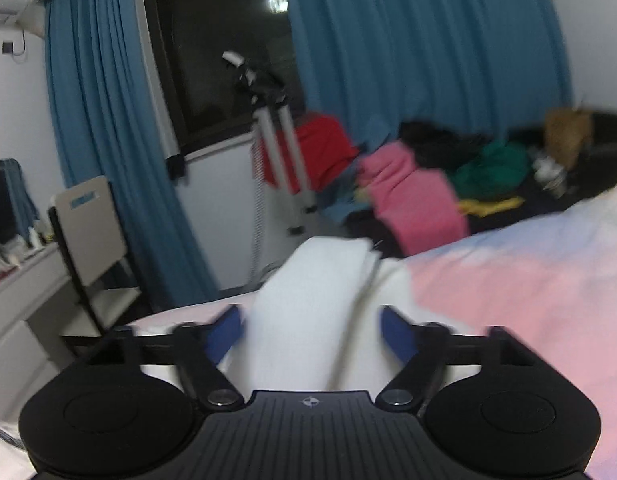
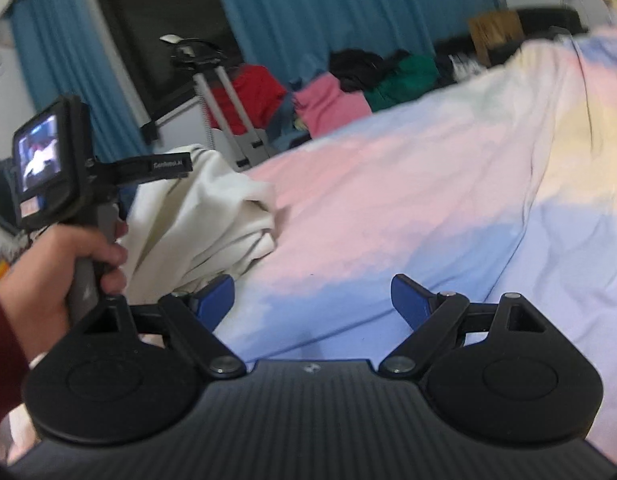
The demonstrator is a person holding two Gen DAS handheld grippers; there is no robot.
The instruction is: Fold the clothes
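The black bar on the left gripper (image 1: 312,330) carries small white lettering, too blurred to read. Its blue-padded jaws stand half-wide around a bunched cream-white cloth garment (image 1: 308,312), its long axis running away from the gripper; pad contact unclear. The garment lies at the left edge of the pastel pink-and-blue bedsheet (image 2: 388,208). The right gripper (image 2: 312,300) gapes wide above that sheet, empty.

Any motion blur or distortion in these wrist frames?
Left wrist: heavy motion smear on the white garment and clothes pile; claw body sharp. Right wrist: milder blur on the bedsheet. Both: fisheye bends the curtains, corners vignetted.
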